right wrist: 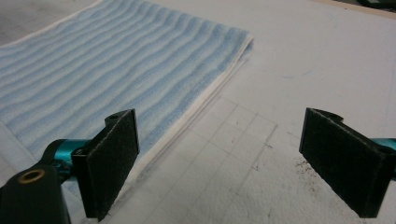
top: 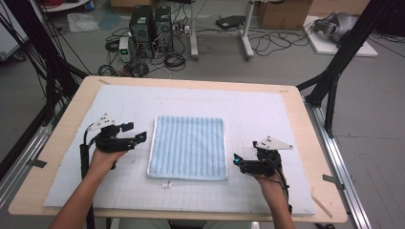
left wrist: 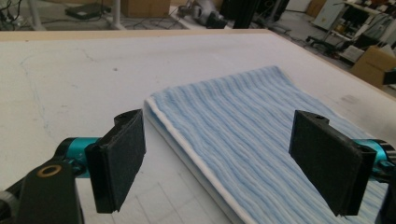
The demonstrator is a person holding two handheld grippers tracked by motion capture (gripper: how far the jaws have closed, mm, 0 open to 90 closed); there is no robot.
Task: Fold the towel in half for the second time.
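Both forearms reach forward over the near edge of the table (top: 57, 143). The left hand (top: 102, 160) grips the left gripper (top: 136, 133) low over the table's left part, jaws spread wide and aimed right. The right hand (top: 268, 183) holds the right gripper (top: 237, 161) over the table's right part, jaws likewise wide apart, aimed left.
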